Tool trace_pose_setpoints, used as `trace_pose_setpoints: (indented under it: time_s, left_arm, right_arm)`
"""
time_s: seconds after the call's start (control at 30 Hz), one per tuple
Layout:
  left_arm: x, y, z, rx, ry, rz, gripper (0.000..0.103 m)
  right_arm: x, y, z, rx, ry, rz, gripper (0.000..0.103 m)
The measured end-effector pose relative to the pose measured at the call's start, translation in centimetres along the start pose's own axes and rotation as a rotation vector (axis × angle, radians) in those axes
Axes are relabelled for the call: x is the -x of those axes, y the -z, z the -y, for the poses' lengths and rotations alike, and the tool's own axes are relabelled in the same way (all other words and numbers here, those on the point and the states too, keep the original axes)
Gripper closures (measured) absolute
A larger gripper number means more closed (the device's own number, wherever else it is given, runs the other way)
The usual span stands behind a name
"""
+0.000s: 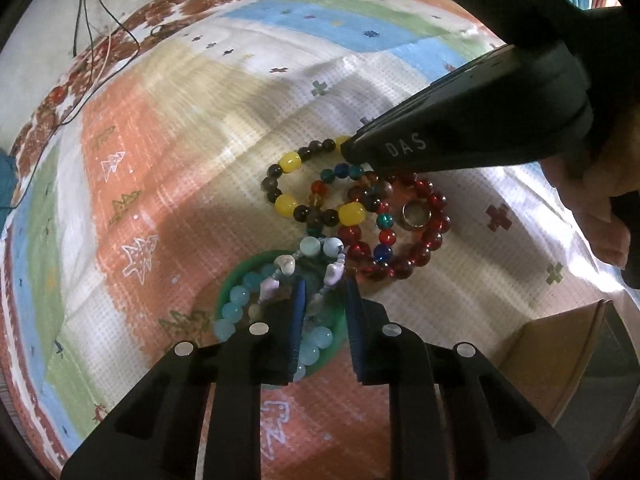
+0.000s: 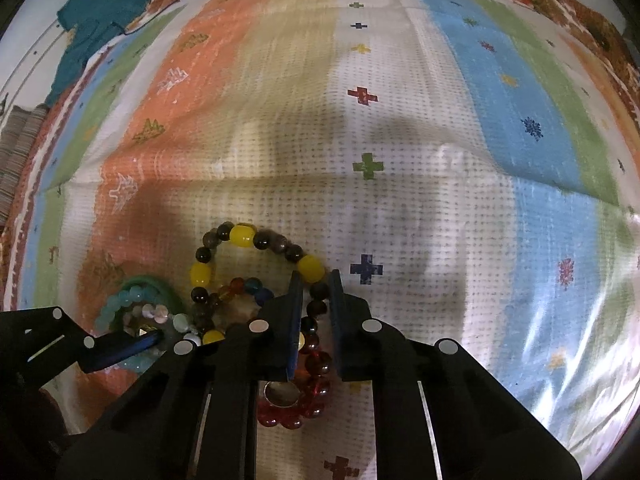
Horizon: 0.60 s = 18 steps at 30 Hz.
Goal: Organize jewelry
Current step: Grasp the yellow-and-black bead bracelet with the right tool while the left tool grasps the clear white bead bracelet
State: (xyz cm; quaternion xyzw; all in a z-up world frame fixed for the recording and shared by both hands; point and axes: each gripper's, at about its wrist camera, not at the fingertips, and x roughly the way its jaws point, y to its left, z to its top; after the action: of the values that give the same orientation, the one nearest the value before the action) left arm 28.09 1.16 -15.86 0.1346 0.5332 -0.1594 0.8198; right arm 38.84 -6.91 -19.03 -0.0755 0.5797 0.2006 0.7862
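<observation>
A pile of bead bracelets lies on the patterned cloth: a yellow-and-dark bracelet (image 1: 298,188) (image 2: 256,240), a multicoloured one (image 1: 352,196), a red one (image 1: 416,236) (image 2: 316,392) and a metal ring (image 1: 416,214) (image 2: 280,394). A green dish (image 1: 240,280) (image 2: 160,286) holds pale blue beads (image 1: 236,304). My left gripper (image 1: 324,284) is open, its fingers on either side of a white-and-blue bead bracelet (image 1: 320,252) over the dish. My right gripper (image 2: 314,280) (image 1: 352,148) is open, its fingers astride the dark beads of the yellow bracelet.
A cardboard box (image 1: 556,356) stands at the lower right in the left wrist view. A teal cloth (image 2: 100,28) and thin cables (image 1: 92,40) lie at the cloth's far edge. A striped object (image 2: 16,152) is at the left.
</observation>
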Motion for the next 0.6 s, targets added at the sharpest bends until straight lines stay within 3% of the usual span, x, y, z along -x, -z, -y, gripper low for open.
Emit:
trace_pose_setpoints:
  time_s: [0.07, 0.13, 0.6]
  left_arm:
    - [0.0, 0.0, 0.1, -0.004, -0.005, 0.004, 0.086]
    - [0.3, 0.0, 0.0, 0.001, -0.009, 0.016, 0.095]
    - [2.3, 0.0, -0.7, 0.063, 0.004, 0.073, 0.095]
  right_arm:
    - [0.1, 0.1, 0.0, 0.004, 0.004, 0.005, 0.091]
    - [0.2, 0.3, 0.1, 0.012, 0.005, 0.011, 0.092]
    - [2.0, 1.0, 0.3, 0.023, -0.004, 0.054, 0.093]
